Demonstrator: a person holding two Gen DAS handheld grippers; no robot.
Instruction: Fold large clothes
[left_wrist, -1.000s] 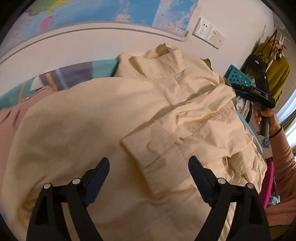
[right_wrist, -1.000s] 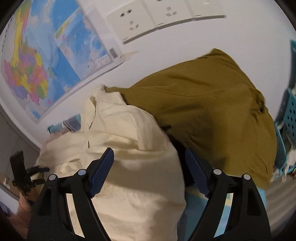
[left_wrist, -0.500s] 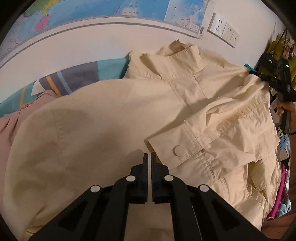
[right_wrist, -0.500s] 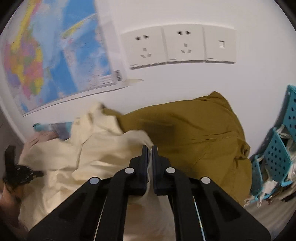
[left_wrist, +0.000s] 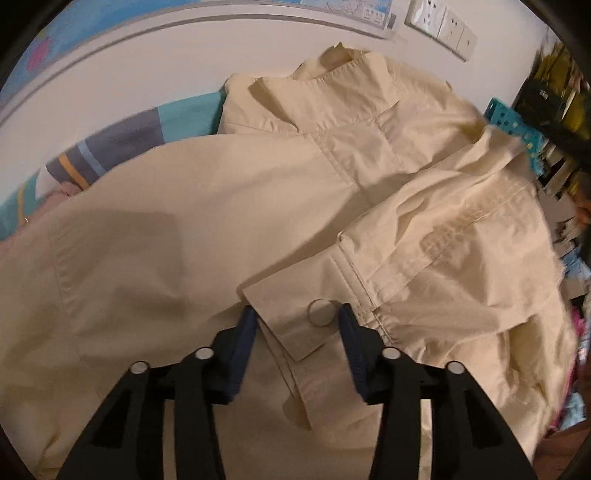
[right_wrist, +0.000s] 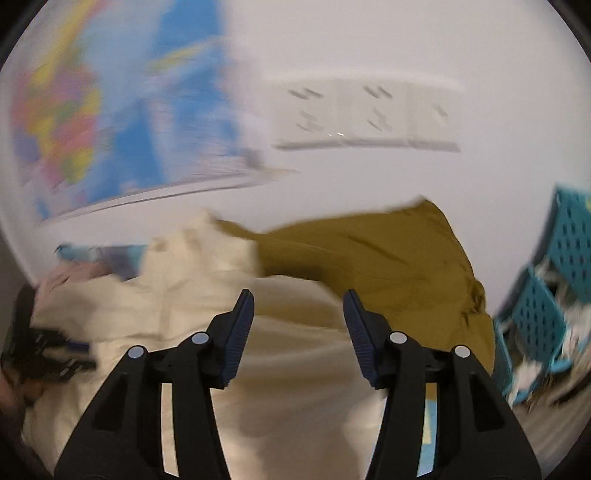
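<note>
The left hand-held gripper (left_wrist: 295, 319) is opening over the cream jacket's (left_wrist: 192, 236) cuff (left_wrist: 295, 314), gripping nothing. The right hand-held gripper (right_wrist: 298, 306) is opening too, empty, with the brown garment (right_wrist: 388, 266) at two o'clock.

We can read no text in either view. The map (left_wrist: 110, 14) on the wall shows only coloured patches along the top edge of the left wrist view, and its lettering is too small there. In the right wrist view the map (right_wrist: 110, 122) is smeared by blur, so any print on it is lost. The sockets (right_wrist: 369, 114) carry dark marks that are perhaps just their slots. We see no label on the jacket (left_wrist: 221, 221).
</note>
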